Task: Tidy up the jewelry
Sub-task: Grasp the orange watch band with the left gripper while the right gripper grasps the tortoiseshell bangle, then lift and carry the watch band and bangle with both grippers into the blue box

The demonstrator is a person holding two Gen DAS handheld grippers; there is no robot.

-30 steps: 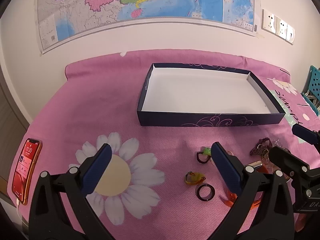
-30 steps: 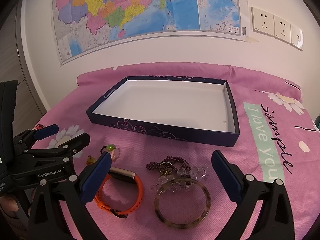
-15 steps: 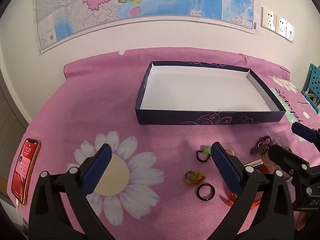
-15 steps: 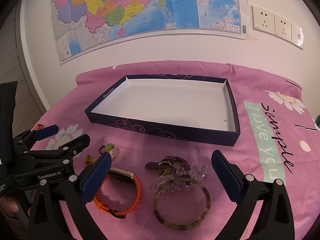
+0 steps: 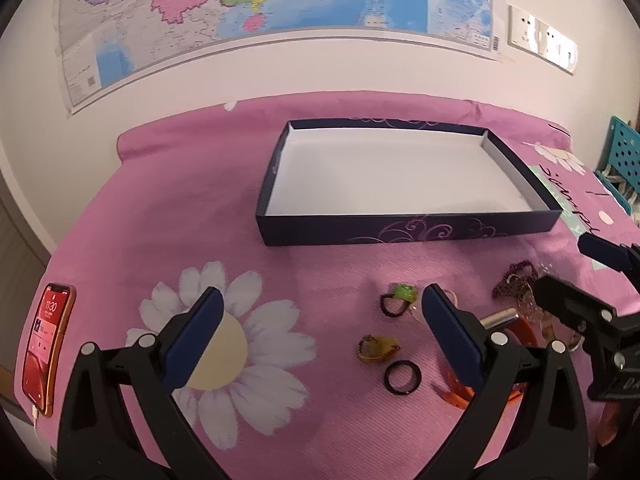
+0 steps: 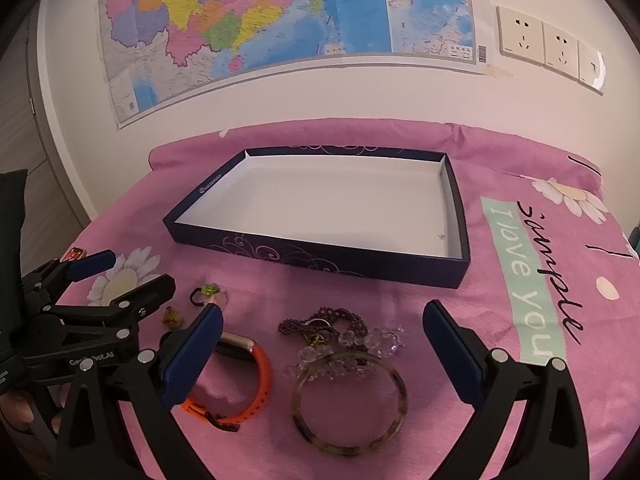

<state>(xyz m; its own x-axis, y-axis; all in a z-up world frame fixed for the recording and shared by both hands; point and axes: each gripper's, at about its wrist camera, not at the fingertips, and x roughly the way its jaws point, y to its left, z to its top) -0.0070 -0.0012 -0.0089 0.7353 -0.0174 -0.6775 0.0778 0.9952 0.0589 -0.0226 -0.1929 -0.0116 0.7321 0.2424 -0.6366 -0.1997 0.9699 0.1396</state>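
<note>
While the shallow box [image 6: 320,216] sits bare at the back of the pink-covered surface [image 5: 168,208], both grippers are held spread and gripping nothing: the left gripper [image 5: 320,340] above the black ring [image 5: 403,377], the right gripper [image 6: 322,350] above the brown bangle [image 6: 349,402], bead bracelets [image 6: 344,336] and orange band [image 6: 244,384].
</note>
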